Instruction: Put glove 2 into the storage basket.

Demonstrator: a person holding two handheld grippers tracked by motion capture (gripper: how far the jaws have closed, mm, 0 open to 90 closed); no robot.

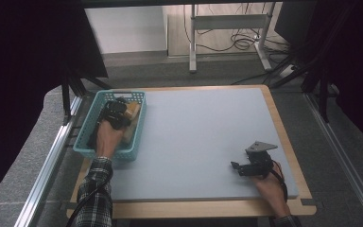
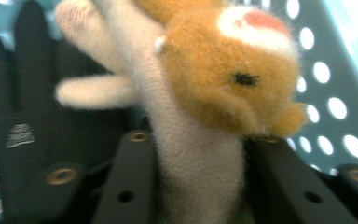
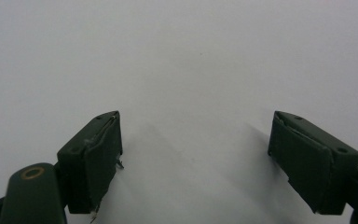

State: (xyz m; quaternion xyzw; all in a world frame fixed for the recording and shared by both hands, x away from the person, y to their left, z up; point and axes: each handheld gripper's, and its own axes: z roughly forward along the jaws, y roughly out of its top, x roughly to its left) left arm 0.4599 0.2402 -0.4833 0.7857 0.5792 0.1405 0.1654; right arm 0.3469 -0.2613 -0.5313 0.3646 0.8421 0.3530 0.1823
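We are observing the left gripper working inside the teal basket at the table's left side, its jaws clamped on the pale body of a plush toy. The toy is sitting in the basket, its orange head leaning toward the perforated wall.

Our judgement is that the step in hand is lifting the toy out. To do it well, we are recommending a straight upward pull, keeping the squeeze firm, since soft fabric can slip through narrow pads. A dark object is lying just beside the toy; we are advising a check that it is not being dragged along. The basket is light and may rise with the load if a limb snags on the rim.

The right gripper is resting low over the grey mat near the right edge, jaws spread wide apart and holding nothing.

The left gripper view is showing the grip itself and the toy's face, which the high view is reducing to a tan patch. The high view is giving the basket's place on the table and the separation of the two hands.
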